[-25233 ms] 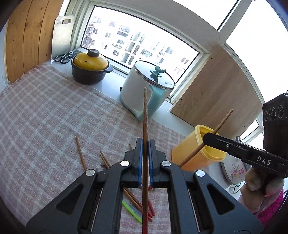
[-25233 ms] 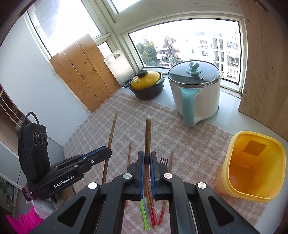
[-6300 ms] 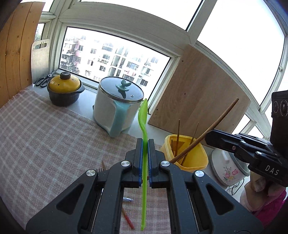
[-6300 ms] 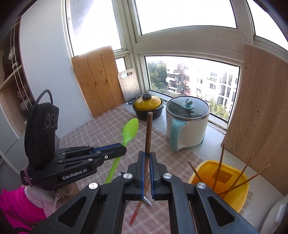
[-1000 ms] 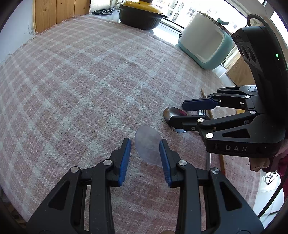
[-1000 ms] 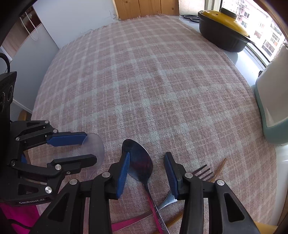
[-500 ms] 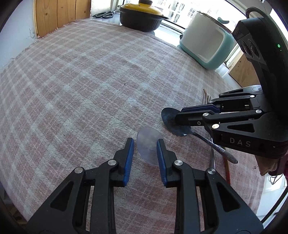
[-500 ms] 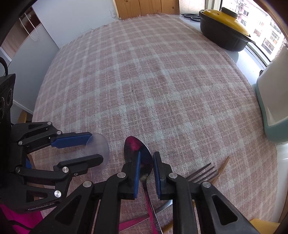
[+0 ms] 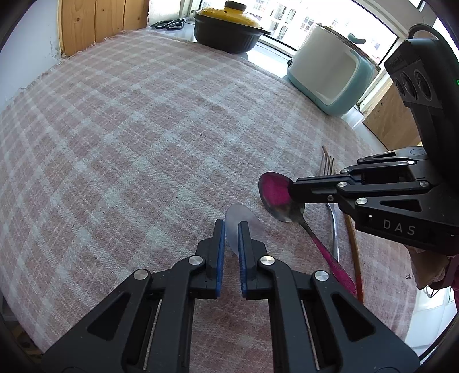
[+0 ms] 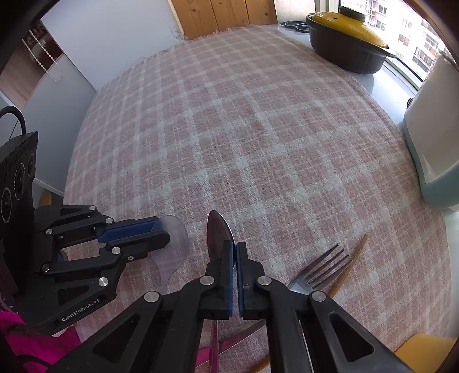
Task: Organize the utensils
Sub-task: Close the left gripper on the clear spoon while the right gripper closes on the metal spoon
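A clear plastic spoon (image 9: pixel 243 221) lies on the pink checked cloth (image 9: pixel 129 137); my left gripper (image 9: pixel 231 229) is shut on its bowl, also seen in the right wrist view (image 10: pixel 175 235). My right gripper (image 10: pixel 234 252) is shut on a metal spoon (image 10: pixel 218 229) with a pink handle, its bowl tilted up off the cloth (image 9: pixel 275 195). A metal fork (image 10: pixel 321 266) and a wooden chopstick (image 10: pixel 350 264) lie just right of the spoons.
A black pot with a yellow lid (image 9: pixel 229 25) and scissors (image 9: pixel 169 24) stand at the back. A white and teal cooker (image 9: pixel 330 83) stands back right. A corner of the yellow container (image 10: pixel 424 353) shows at lower right.
Both grippers have closed from open, the left on the clear spoon and the right on the metal spoon. The metal spoon's bowl has lifted off the cloth.
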Demonstrator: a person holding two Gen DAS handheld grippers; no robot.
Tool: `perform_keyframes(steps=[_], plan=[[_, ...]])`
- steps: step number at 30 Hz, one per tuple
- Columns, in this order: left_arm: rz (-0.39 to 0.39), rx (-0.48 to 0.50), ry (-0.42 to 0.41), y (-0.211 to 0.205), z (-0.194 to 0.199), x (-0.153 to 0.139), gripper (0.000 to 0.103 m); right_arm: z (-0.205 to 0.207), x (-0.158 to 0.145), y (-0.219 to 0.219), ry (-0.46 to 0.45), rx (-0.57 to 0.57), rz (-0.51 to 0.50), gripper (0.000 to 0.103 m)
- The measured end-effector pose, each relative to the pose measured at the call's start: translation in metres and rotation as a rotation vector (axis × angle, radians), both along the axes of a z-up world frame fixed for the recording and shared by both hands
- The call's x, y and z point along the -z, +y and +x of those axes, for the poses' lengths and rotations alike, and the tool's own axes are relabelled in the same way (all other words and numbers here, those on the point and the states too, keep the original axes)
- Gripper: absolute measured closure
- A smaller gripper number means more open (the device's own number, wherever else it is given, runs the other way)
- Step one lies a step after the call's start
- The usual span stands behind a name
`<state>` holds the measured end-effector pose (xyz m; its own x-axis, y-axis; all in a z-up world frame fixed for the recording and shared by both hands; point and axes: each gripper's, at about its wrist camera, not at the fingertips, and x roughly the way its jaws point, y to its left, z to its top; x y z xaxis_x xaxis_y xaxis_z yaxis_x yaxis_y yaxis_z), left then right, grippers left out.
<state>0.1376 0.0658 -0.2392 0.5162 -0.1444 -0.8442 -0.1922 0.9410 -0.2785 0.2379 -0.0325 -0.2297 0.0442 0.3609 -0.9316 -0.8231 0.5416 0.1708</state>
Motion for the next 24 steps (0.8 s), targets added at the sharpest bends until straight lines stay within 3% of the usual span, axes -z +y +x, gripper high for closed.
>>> perform_keyframes(steps=[24], plan=[[-0.007, -0.001, -0.001, 0.001, 0.0, 0.0, 0.097, -0.011, 0.012, 0.024, 0.034, -0.066, -0.017, 0.098]])
